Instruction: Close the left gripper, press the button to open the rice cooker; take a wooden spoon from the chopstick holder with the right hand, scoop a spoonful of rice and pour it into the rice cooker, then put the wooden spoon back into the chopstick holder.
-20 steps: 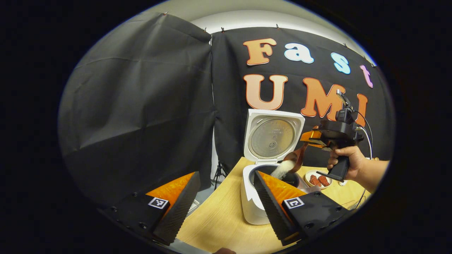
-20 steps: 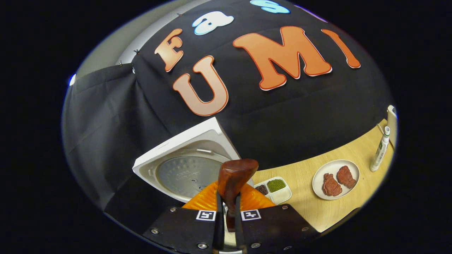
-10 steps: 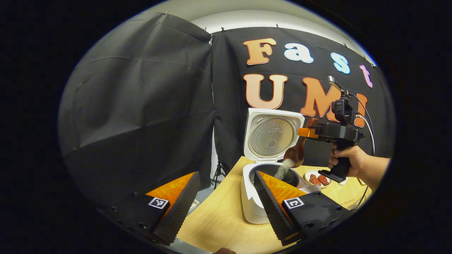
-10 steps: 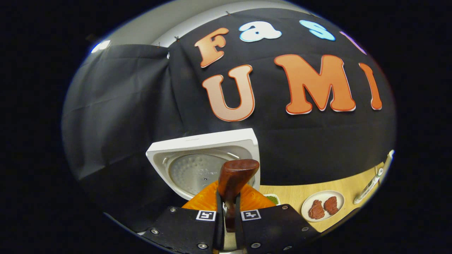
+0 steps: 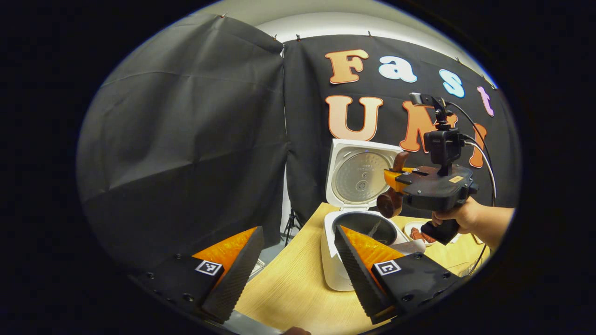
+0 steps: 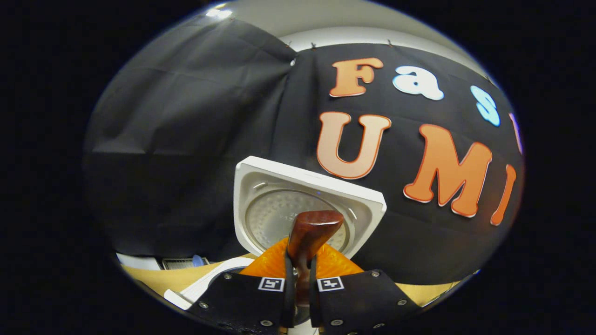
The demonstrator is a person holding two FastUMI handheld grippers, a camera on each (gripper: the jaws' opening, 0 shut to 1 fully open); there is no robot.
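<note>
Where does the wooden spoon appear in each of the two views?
Left gripper view: the wooden spoon hangs right of centre, bowl down above the cooker pot, held by the right gripper.
Right gripper view: its handle stands at bottom centre, between the fingers.
Shared landmark: the open rice cooker lid.

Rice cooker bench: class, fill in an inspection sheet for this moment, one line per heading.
Surface: light wooden table, bare near the front.
Job's things: white rice cooker, lid up; dark brown wooden spoon above the pot.
Clutter: white plate of red meat pieces.
Grippers: left gripper open; right gripper shut on the spoon handle.
Cables: black cable from the right gripper's camera.
Surroundings: black cloth wall.
</note>
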